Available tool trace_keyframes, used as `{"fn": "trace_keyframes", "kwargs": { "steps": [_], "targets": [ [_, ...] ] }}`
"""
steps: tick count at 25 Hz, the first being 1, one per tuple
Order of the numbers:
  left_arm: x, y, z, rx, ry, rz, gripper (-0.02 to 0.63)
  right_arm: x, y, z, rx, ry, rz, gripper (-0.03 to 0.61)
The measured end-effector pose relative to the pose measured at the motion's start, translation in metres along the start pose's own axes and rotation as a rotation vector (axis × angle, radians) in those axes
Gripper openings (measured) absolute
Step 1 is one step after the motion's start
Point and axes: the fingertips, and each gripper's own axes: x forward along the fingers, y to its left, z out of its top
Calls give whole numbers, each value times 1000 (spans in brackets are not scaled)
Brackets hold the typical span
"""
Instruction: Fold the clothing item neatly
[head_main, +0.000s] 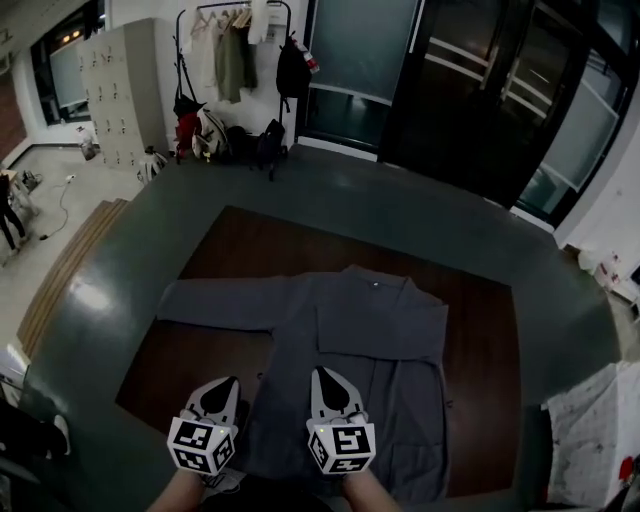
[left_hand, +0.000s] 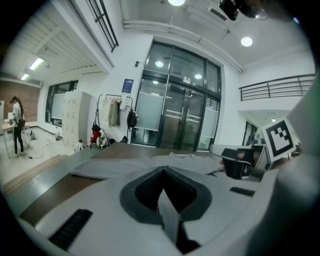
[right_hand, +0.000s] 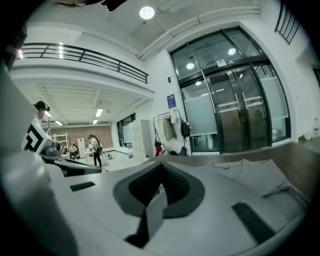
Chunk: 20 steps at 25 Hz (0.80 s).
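- Head view: shirt spread flat on table, collar at far side, one sleeve out to the left.
- Left gripper at shirt's near edge, jaws pressed together on a grey fold of it.
- Right gripper just beside, jaws likewise pinching grey cloth.
- Rack beyond table, hung with coats and bags.

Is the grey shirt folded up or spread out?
Mostly spread out: the grey shirt lies open on the table, one sleeve stretched sideways.
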Motion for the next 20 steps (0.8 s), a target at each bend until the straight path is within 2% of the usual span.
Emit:
{"fn": "trace_keyframes", "kwargs": {
  "steps": [4, 7, 10, 14, 20],
  "targets": [
    [-24, -11, -1, -15, -10, -4, 8, -12, 20, -8, 20, 14, 36, -11],
    [-42, 4, 4, 5, -13, 23, 8, -14, 44, -3, 14, 9, 62, -11],
    [-47, 24, 4, -15, -17, 33, 8, -11, 63, 3, 8, 12, 75, -11],
    [-41, 49, 9, -29, -23, -17, 8, 14, 99, 7, -6, 8, 74, -11],
    [-38, 122, 16, 36, -4, -102, 9, 67, 165, 6, -6, 28, 47, -11]
  ]
}}
